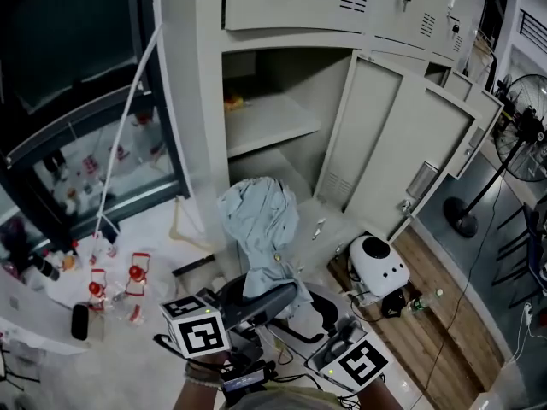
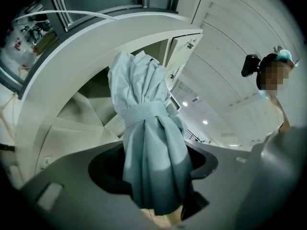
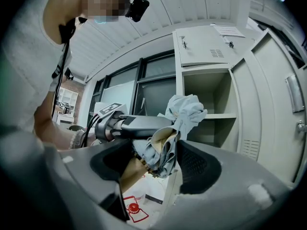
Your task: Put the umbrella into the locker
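Note:
The folded pale blue umbrella (image 1: 256,220) stands upright in front of the open locker (image 1: 265,118), tied round its middle by its strap. My left gripper (image 1: 272,297) is shut on its lower part; in the left gripper view the cloth (image 2: 144,128) fills the gap between the jaws. My right gripper (image 1: 320,327) grips the bottom end from the right. In the right gripper view the umbrella (image 3: 184,109) and its tan handle (image 3: 129,169) sit between the pads, with the left gripper (image 3: 132,124) clamped just above. The locker door (image 1: 385,143) hangs wide open to the right.
A shelf (image 1: 269,122) divides the open locker, with a small yellow thing on it at the left. A white rounded device (image 1: 376,267) lies on the floor at the right, a standing fan (image 1: 513,135) beyond it. Red-and-white items (image 1: 128,280) and a white pole (image 1: 128,118) are at the left.

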{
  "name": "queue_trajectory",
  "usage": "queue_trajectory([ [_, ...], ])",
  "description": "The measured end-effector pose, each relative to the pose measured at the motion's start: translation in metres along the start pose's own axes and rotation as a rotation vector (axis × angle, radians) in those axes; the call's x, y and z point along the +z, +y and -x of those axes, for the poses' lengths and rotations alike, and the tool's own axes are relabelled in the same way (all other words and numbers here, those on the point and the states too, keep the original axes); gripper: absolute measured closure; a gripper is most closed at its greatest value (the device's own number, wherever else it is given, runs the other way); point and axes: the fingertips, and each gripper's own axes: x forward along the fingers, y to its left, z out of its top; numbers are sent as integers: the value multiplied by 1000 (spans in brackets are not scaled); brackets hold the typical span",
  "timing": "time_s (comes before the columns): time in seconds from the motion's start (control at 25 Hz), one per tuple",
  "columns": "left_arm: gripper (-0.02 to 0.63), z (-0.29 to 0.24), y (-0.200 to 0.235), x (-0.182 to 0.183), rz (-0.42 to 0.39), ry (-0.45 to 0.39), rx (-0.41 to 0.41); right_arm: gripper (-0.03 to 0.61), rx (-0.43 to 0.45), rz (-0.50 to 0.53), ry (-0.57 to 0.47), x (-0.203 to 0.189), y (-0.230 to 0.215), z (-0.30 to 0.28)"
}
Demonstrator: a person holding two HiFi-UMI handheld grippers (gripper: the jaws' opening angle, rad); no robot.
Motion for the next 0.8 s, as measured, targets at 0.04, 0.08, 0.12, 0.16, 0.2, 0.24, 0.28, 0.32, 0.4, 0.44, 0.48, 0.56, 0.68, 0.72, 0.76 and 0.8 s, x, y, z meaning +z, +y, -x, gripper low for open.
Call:
queue_trajectory([
  [0.04, 302, -1, 3, 2, 0, 1, -1, 276, -2, 2, -5, 1, -2, -3],
  [0.08, 301, -2, 6, 4, -1, 2, -1, 276, -4, 3, -6, 0, -5, -5],
  [0.12, 301, -3, 8, 5, -1, 2, -1, 277, -8, 2, -1, -2, -7, -8],
  [0.16, 301, -4, 11, 6, -1, 2, 0, 278, -12, -2, 9, -5, -9, -9],
  [0.2, 302, -5, 13, 7, -1, 3, -1, 278, -16, -5, 16, -7, -12, -10],
  [0.24, 301, -6, 15, 7, 2, 5, -2, 278, -18, -7, 15, -8, -13, -11],
  [0.28, 302, -7, 17, 8, 4, 7, -4, 278, -22, -7, 14, -9, -16, -12],
  [0.32, 301, -9, 19, 8, 6, 11, -5, 278, -28, -8, 18, -11, -18, -12],
  [0.4, 302, -11, 21, 9, 7, 19, -6, 278, -39, -9, 21, -14, -22, -13],
  [0.44, 302, -12, 22, 9, 7, 23, -5, 278, -42, -11, 19, -14, -23, -14],
  [0.48, 301, -12, 23, 9, 8, 27, -5, 278, -45, -13, 19, -14, -24, -14],
  [0.56, 302, -12, 24, 7, 12, 31, -6, 278, -50, -19, 30, -16, -23, -14],
  [0.68, 301, -12, 25, 7, 14, 33, -9, 278, -51, -16, 30, -16, -23, -15],
  [0.72, 302, -12, 25, 7, 13, 35, -10, 278, -48, -12, 31, -16, -23, -15],
  [0.76, 301, -12, 26, 7, 12, 36, -10, 279, -46, -10, 34, -17, -22, -16],
  [0.8, 301, -12, 26, 6, 11, 37, -9, 279, -48, -8, 39, -18, -23, -16],
])
